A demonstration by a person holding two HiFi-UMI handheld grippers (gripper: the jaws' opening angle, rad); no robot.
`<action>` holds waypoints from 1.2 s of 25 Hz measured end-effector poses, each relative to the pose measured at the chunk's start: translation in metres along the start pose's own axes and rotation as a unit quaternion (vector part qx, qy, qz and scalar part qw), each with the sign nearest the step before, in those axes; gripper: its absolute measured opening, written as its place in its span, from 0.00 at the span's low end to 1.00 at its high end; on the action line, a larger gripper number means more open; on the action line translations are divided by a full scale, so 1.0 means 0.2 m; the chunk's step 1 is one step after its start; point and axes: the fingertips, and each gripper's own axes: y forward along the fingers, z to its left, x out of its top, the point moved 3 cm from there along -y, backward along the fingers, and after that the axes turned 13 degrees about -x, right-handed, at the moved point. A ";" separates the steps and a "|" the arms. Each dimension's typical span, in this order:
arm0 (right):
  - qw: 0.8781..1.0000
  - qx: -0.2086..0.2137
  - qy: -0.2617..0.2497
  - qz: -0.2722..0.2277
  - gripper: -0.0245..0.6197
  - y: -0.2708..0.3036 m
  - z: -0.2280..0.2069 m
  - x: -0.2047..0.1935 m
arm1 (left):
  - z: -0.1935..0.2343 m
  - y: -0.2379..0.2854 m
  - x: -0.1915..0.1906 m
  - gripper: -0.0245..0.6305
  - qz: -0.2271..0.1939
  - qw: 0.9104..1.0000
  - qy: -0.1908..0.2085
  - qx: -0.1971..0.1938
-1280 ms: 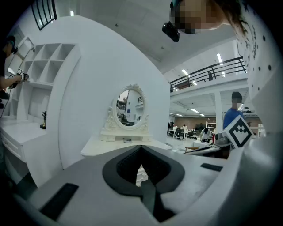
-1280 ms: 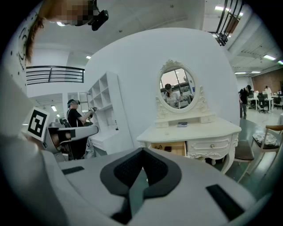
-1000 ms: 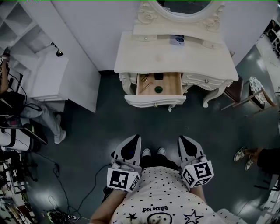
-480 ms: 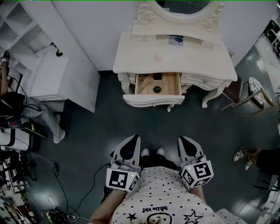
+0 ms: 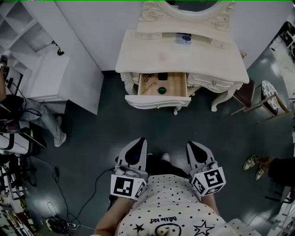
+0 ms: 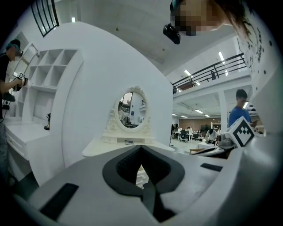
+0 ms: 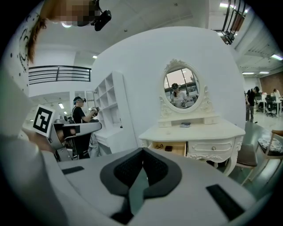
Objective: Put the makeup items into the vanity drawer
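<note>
close to my body, over my dotted shirt [image 5: 170,203], i hold both grippers side by side, pointing forward. my left gripper [image 5: 138,146] has its jaws pressed together with nothing between them. my right gripper [image 5: 194,148] is the same, jaws together and empty. one of my shoes [image 5: 164,157] shows between them on the dark floor [image 5: 92,138]. well ahead of me stands a cream vanity table [image 5: 184,60], its middle drawer [image 5: 175,85] pulled open toward me. inside the drawer lie a round green item [image 5: 162,90], a small dark item [image 5: 162,76] behind it, and thin gold-coloured pieces [image 5: 148,78] at the left. a small box [image 5: 183,38] sits on the ledge below the oval mirror [image 5: 193,4]. a white shelf unit [image 5: 50,76] stands to the left.
</note>
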 end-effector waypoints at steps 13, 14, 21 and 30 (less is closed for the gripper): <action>1.000 0.015 -0.013 0.002 0.05 0.16 -0.02 0.04 | 0.10 0.12 -0.02 0.05 0.004 1.000 -0.006 0.001; 1.000 0.013 -0.012 0.000 0.05 0.19 -0.02 0.06 | 0.13 0.14 -0.02 0.05 0.003 1.000 -0.006 -0.001; 1.000 0.003 0.006 -0.007 0.05 0.45 0.02 0.23 | 0.39 0.27 0.11 0.05 0.007 1.000 0.005 -0.017; 0.999 -0.018 0.026 -0.018 0.05 0.70 0.10 0.33 | 0.68 0.36 0.17 0.05 0.012 0.999 0.011 -0.031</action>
